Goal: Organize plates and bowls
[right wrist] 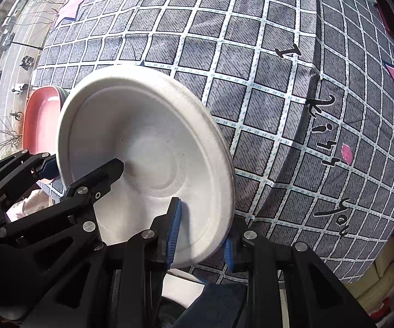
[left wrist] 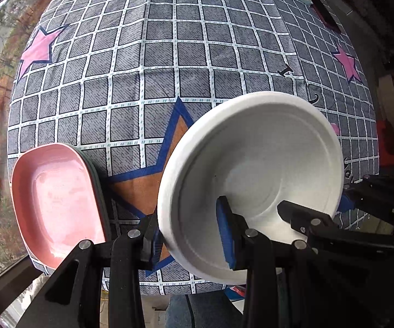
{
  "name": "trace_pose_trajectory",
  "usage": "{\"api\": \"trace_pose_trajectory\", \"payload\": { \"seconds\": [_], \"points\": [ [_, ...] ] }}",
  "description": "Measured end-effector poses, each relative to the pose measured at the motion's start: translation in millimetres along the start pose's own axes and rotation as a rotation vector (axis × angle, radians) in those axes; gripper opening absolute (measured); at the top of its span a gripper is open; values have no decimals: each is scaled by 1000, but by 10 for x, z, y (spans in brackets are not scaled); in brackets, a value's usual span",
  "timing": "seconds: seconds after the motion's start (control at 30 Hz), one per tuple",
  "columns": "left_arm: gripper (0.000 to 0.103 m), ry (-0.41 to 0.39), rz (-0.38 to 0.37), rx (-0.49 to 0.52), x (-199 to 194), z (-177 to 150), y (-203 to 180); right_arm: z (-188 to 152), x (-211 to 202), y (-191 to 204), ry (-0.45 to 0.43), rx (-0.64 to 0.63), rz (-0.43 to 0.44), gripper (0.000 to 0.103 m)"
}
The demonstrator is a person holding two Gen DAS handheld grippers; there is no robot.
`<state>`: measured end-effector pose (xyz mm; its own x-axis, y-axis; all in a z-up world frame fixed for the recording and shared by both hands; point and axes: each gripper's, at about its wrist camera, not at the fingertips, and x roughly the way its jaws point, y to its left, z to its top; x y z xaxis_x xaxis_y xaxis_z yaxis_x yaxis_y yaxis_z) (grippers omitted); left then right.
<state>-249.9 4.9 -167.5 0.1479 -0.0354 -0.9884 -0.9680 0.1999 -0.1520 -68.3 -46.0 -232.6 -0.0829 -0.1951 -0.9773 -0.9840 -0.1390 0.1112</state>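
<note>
Both grippers straddle white bowl's rim, pink plate beside.

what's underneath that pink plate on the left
A dark green rim shows beneath the pink rounded-rectangle plastic plate, so at least one more plate lies under it on the checked star-print cloth. How many are stacked there is hidden.

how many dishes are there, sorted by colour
white: 1, the white bowl, gripped by both the left claw and the right claw
pink: 1, the pink plate
dark green: at least 1, only an edge shows under the pink plate
total: 3 visible
</note>
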Motion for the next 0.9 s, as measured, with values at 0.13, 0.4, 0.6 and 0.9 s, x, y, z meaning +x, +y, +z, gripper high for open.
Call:
{"api": "trace_pose_trajectory", "payload": {
  "seconds": [0.13,0.4,0.6,0.9],
  "points": [
    [38,-30,-4,-31,-259,-88,487,34,-96,86,-19,-34,-13,30],
    [37,-80,-14,-126,-744,-340,1569,119,-238,399,-33,-112,-46,30],
    [38,-123,-5,-231,-1086,-651,2447,213,-324,730,-36,-203,-59,29],
    [37,-134,19,-378,-1437,-1197,3657,276,-245,1217,-14,-343,-58,29]
  ]
}}
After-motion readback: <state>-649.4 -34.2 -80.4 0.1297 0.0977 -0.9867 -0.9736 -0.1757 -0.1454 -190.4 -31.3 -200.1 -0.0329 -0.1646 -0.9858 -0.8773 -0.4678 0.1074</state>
